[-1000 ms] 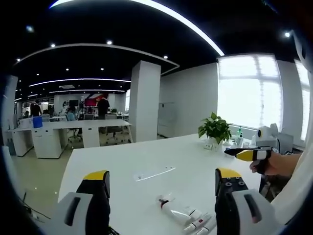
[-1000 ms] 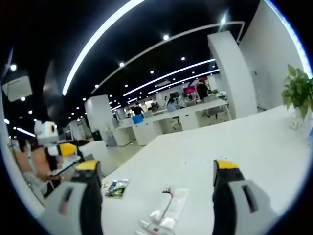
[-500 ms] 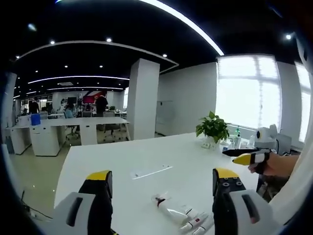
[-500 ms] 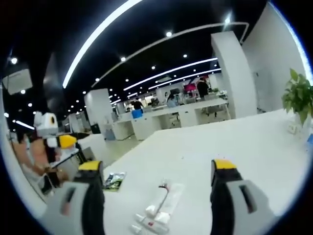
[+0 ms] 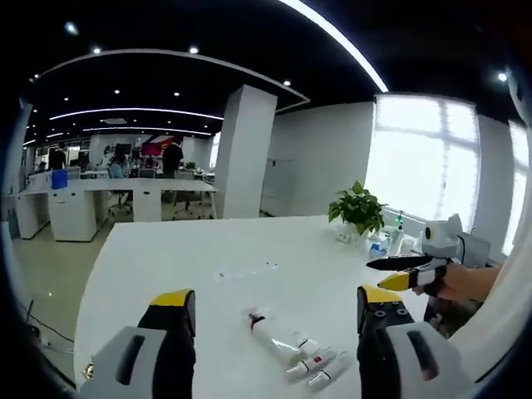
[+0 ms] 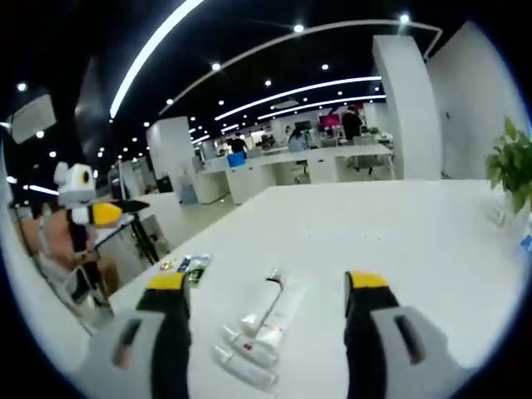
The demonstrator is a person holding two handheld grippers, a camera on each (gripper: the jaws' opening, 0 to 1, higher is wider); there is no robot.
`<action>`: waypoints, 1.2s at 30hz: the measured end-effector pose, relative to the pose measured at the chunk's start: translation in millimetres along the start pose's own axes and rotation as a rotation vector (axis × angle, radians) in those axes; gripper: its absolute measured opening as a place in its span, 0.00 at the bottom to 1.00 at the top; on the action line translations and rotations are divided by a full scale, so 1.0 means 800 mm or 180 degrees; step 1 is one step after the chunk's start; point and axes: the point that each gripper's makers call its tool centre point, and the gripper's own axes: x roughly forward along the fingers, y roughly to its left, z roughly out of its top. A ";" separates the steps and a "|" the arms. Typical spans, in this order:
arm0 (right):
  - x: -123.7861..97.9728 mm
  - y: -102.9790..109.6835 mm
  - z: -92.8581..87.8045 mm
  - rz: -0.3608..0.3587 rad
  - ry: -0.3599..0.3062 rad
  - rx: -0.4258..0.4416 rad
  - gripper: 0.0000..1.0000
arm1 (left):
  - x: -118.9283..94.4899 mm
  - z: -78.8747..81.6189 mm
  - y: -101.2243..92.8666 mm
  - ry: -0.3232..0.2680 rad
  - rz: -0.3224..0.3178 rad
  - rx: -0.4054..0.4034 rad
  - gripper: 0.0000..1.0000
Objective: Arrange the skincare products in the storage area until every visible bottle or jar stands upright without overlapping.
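On the white table in front of me, the skincare tubes lie flat in a small cluster, touching or just beside one another, none standing. In the left gripper view they sit between my left gripper's yellow-tipped jaws, which stand wide apart with nothing in them. The right gripper comes in from the right, held in a hand, well above the table; its jaws look spread. In the right gripper view that gripper's jaws are released and empty, the tubes lying between them. A small dark packet rests near the table's edge. A potted plant stands farther back.
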 end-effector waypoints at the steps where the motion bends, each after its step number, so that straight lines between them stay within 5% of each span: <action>1: 0.002 -0.002 -0.006 -0.0010 0.0054 0.0007 0.71 | 0.000 -0.001 0.000 0.0013 0.0006 -0.0015 0.81; 13: 0.006 -0.024 -0.030 -0.0131 0.0278 0.0036 0.65 | -0.015 0.000 0.001 0.0023 0.0070 -0.0124 0.79; 22: 0.011 -0.033 -0.047 -0.0115 0.0394 -0.0146 0.65 | -0.047 -0.021 0.003 0.0177 0.0192 -0.0108 0.78; 27: 0.029 -0.027 -0.060 -0.0061 0.0478 -0.0152 0.63 | -0.063 -0.022 0.009 0.0191 0.0280 -0.0109 0.77; 36: 0.093 -0.019 -0.115 0.0011 0.1041 0.0017 0.53 | -0.093 -0.018 0.022 0.0140 0.0466 -0.0141 0.75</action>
